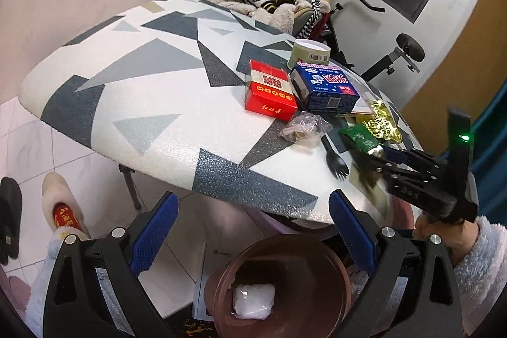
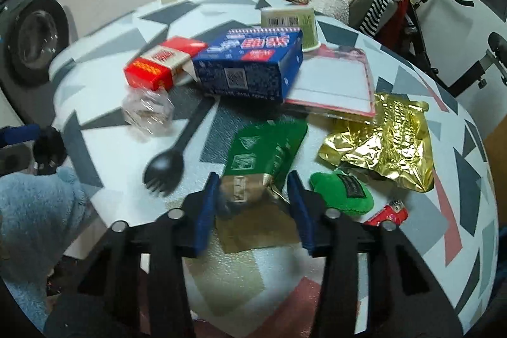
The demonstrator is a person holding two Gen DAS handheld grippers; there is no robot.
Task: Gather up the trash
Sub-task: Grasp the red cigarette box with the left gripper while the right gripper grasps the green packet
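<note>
My right gripper (image 2: 253,201), jaws narrowed but not yet pinching, straddles the green packet (image 2: 263,157), which runs straight ahead beside the fork (image 2: 177,144); my left gripper (image 1: 253,239) gapes empty.

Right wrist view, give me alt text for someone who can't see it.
The right gripper straddles a green and gold packet on a patterned table, among a black spork, blue box, red box and gold foil bag.
</note>
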